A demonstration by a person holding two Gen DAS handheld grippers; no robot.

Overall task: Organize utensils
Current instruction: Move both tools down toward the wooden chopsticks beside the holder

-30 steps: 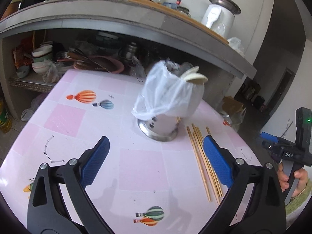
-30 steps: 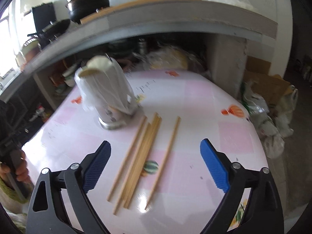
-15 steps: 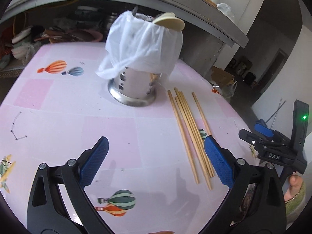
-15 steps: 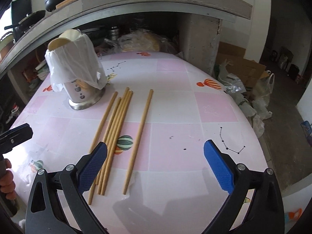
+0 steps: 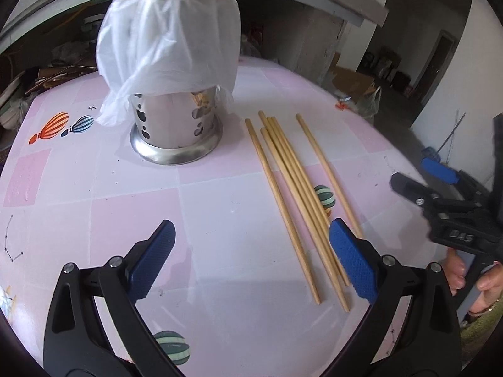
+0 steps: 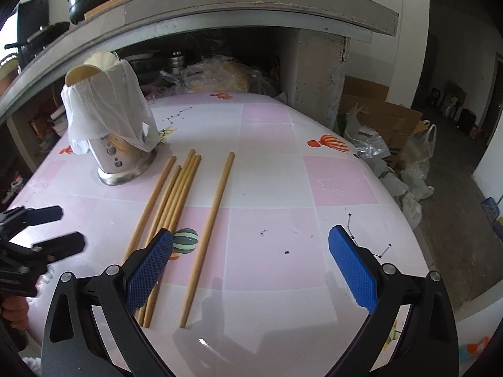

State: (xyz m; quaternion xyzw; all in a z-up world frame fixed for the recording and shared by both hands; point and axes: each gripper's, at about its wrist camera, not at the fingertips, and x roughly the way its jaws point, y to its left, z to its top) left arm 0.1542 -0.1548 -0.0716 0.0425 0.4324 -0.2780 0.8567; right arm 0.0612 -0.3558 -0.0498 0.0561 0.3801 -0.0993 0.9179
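Several wooden chopsticks (image 5: pixel 292 185) lie side by side on the pink table (image 5: pixel 103 172); in the right wrist view they (image 6: pixel 169 207) lie left of centre, with one chopstick (image 6: pixel 210 229) apart to their right. A steel utensil holder (image 5: pixel 176 125) draped in a white plastic bag (image 5: pixel 166 40) stands upright to their left, also in the right wrist view (image 6: pixel 121 157). My left gripper (image 5: pixel 251 260) is open and empty above the table, near the chopsticks' near ends. My right gripper (image 6: pixel 251 264) is open and empty over the single chopstick's near end.
A concrete counter (image 6: pixel 251 15) with cluttered shelves runs behind the table. Boxes and plastic bags (image 6: pixel 393 144) lie on the floor past the table's right edge. Each gripper shows in the other's view: the right one (image 5: pixel 440 188), the left one (image 6: pixel 41 229).
Both grippers have moved forward and lower toward the table. The holder and chopsticks now look closer. Both grippers stay open and nothing has been picked up.
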